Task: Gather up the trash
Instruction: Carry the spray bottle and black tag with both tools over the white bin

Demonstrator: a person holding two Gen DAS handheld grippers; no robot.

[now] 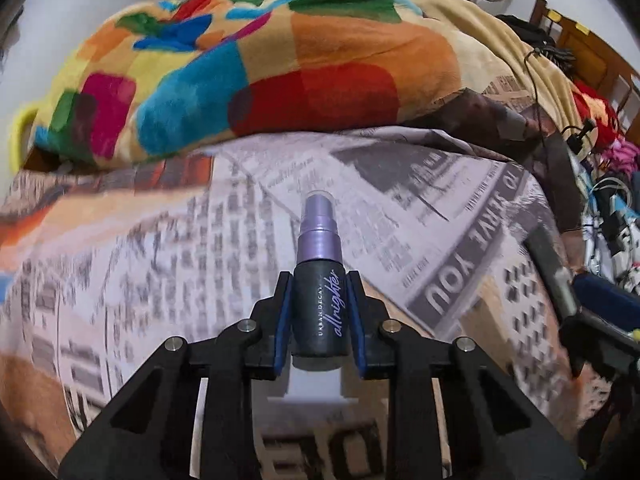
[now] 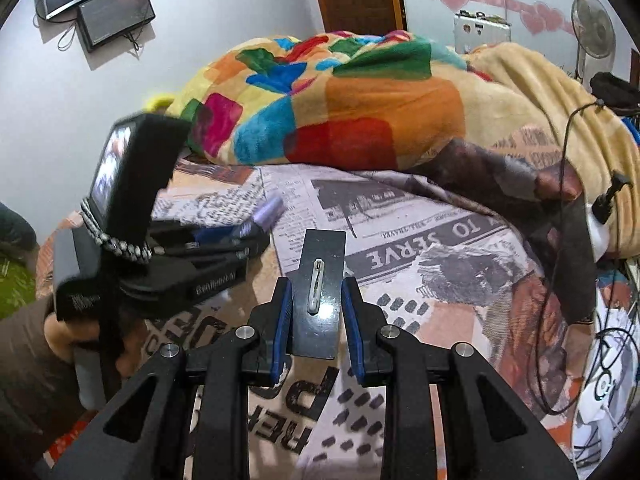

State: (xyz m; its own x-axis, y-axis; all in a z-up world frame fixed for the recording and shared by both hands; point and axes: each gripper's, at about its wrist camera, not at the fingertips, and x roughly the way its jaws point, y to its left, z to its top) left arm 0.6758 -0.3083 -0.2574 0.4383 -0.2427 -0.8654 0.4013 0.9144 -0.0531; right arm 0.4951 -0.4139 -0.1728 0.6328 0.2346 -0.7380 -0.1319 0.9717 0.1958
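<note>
The left tool (image 1: 320, 312) squeezes a small dark spray bottle (image 1: 318, 280) between its blue pads. The bottle has a purple top and points away, toward the colorful blanket (image 1: 256, 72). It hangs above the newspaper-print bed cover (image 1: 140, 260). The right tool (image 2: 316, 316) has a flat dark packet (image 2: 320, 300) with a small white strip between its pads; I cannot tell if the pads press on it. In the right view, the left tool (image 2: 240, 236) sits left of the packet, closer to the blanket's left end.
</note>
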